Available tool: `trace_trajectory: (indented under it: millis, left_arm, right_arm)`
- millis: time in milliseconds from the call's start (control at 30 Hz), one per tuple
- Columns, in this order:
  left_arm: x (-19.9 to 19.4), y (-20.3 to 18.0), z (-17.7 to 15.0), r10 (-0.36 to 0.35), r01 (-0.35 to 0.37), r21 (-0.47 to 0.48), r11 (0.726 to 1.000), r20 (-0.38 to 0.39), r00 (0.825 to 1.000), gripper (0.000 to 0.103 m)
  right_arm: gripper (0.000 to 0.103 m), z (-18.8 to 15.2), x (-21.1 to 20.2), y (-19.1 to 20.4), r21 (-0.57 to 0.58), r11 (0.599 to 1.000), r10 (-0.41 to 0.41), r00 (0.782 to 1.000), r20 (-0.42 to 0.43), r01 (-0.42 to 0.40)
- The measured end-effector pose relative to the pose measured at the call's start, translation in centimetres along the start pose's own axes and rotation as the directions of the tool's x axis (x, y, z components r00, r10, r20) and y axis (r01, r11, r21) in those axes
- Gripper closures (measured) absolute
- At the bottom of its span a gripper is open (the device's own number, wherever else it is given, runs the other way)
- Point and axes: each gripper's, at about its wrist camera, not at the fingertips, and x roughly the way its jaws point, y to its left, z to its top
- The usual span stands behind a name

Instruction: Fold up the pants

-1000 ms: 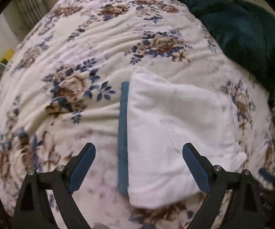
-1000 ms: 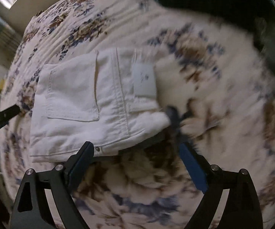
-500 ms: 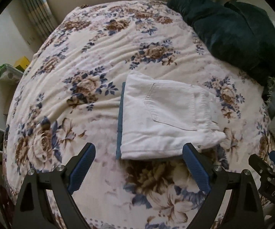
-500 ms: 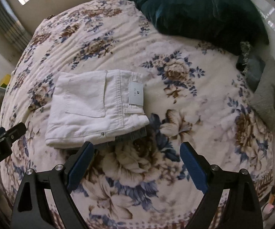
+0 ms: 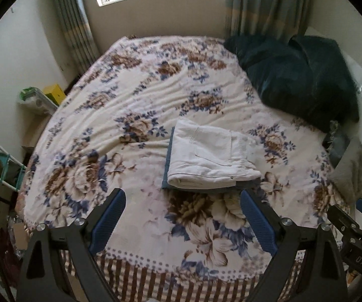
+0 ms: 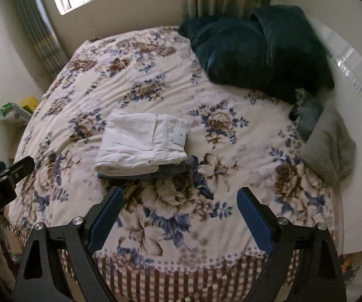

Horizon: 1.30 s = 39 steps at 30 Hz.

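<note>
1. The left gripper (image 5: 182,212) is hovering above the near edge of the bed with its blue-padded fingers spread wide apart, gripping nothing.
2. The right gripper (image 6: 179,210) is hovering the same way, its two fingers also spread wide and carrying nothing.
3. The white pants (image 5: 209,157) are lying folded into a compact rectangle on the floral bedspread (image 5: 120,100), ahead of the left gripper and just beyond the gap between its fingers, well apart from the pads.
4. In the right wrist view the white pants (image 6: 140,142) are sitting ahead and slightly to the left of the right gripper, with a back pocket and a rectangular label facing up.
5. A folded blue garment (image 5: 167,161) is lying under the pants, showing as a strip along their left side and near edge in the left wrist view, and peeking out at their near edge as the blue garment (image 6: 173,170) in the right wrist view.
6. A dark teal blanket (image 5: 299,75) is lying bunched far ahead and to the right of both grippers, near the curtains (image 5: 264,5).
7. A grey knitted cloth (image 6: 329,148) is resting at the bed's right side, to the right of the right gripper.
8. The right gripper is showing at the lower right edge of the left wrist view, and the left gripper at the left edge of the right wrist view.
</note>
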Motion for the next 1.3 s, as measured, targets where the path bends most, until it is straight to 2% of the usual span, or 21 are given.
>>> trace_trajectory:
  millis: [400,667,800,1000,1233,1300]
  left_arm:
    - [-17.5,0.4,-4.7,0.001,0.001,-0.011,1.000,0.152,0.988,0.010]
    - [-25.8,1.8,-6.9,0.019,-0.021,0.007,1.000,0.236,0.972,0.010]
    - [-28.1,2.0,-7.8,0.006,-0.009,0.011,1.000,0.249,0.969,0.010]
    - [-30.3,2.5,-8.7,-0.015,0.016,-0.001,1.000,0.255,0.967,0.010]
    - [-30.7,2.7,-8.9,0.007,0.000,-0.025,1.000,0.270,0.963,0.010]
    - [-30.5,2.8,-8.7,0.017,-0.008,-0.032,0.999,0.273,0.962,0.001]
  right_arm:
    - [0.009,-5.8,-19.8,0.1,-0.062,0.998,0.020,0.992,0.128,-0.012]
    - [0.009,-8.4,-30.3,0.8,-0.069,0.998,0.020,0.978,0.209,-0.005]
    - [0.009,-9.6,-34.7,2.0,-0.092,0.996,0.036,0.970,0.242,-0.014]
    - [0.009,-10.6,-38.5,2.8,-0.123,0.992,0.058,0.961,0.269,-0.026]
    - [0.009,-10.8,-39.8,2.7,-0.119,0.992,0.079,0.958,0.275,-0.048]
    - [0.009,-10.3,-39.5,2.7,-0.118,0.992,0.084,0.958,0.274,-0.053]
